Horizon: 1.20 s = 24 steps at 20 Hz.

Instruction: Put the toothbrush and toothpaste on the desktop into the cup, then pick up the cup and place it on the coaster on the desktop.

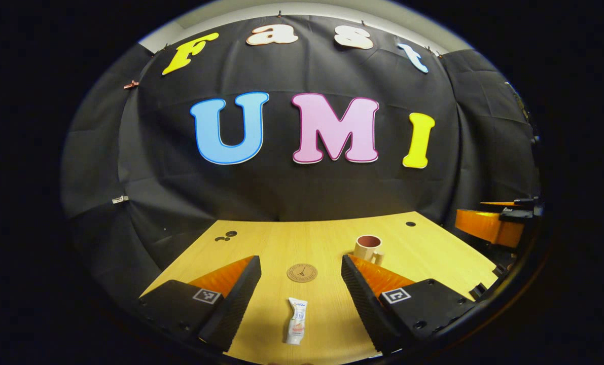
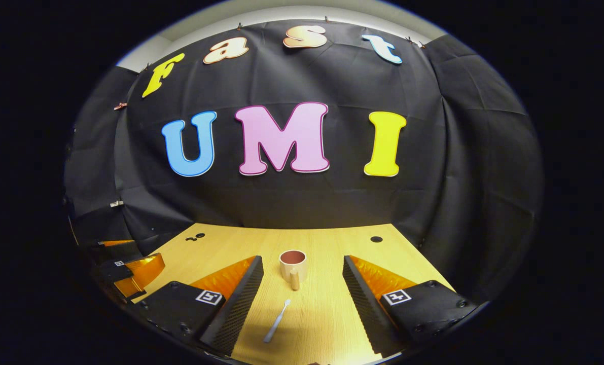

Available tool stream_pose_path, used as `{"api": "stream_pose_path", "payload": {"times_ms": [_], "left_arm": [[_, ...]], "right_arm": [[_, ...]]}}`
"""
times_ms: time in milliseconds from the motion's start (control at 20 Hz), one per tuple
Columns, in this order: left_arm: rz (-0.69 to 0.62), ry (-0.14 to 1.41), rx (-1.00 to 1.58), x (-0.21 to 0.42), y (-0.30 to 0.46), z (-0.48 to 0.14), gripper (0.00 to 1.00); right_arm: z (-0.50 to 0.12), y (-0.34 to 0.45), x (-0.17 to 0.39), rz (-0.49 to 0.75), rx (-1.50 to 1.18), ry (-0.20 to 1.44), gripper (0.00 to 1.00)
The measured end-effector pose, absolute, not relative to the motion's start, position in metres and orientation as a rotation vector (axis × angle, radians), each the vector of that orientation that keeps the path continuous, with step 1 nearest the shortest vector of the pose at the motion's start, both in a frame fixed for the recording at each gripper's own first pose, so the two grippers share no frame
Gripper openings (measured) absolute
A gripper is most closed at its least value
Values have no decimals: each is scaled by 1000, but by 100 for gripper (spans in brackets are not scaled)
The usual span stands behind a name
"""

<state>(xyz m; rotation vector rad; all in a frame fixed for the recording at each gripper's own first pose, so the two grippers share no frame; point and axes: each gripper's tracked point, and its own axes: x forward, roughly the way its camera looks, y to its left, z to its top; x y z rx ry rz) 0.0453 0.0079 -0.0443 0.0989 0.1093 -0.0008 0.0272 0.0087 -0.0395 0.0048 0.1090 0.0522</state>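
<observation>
Nearest the camera in the left gripper view, the left gripper [image 1: 300, 284] is hovering above the desk [image 1: 433, 253] with its jaws standing wide and holding nothing; the toothpaste [image 1: 296, 320] is lying flat on the wood between the two fingers, touching neither, its length running near to far; just beyond it the round coaster [image 1: 302, 272] is resting on the desk, bare; farther off and to the right the cup [image 1: 368, 248] is standing upright, apart from the coaster, its handle turned toward the near side; at the far right edge part of the other gripper is showing.

Nearest in the right gripper view, the right gripper [image 2: 302, 284] is likewise hanging wide and holding nothing; the toothbrush [image 2: 277, 321] is lying on the desk between its fingers, slanting from near left to far right, closer to the left finger; beyond it the cup [image 2: 293, 264] is standing upright with its handle facing the camera, nothing visible inside it.
</observation>
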Motion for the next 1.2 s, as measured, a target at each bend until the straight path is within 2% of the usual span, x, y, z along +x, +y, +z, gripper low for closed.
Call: {"api": "stream_pose_path", "payload": {"times_ms": [350, 800, 1200], "left_arm": [[22, 257, 67, 75, 31, -107, 99], [-29, 459, 103, 103, 31, -207, 99], [13, 573, 139, 110, 42, -267, 92]], "right_arm": [[-67, 25, 51, 110, -49, 162, 97], [-115, 26, 56, 157, -94, 282, 98], [-149, 27, 47, 210, -83, 390, 98]]}}
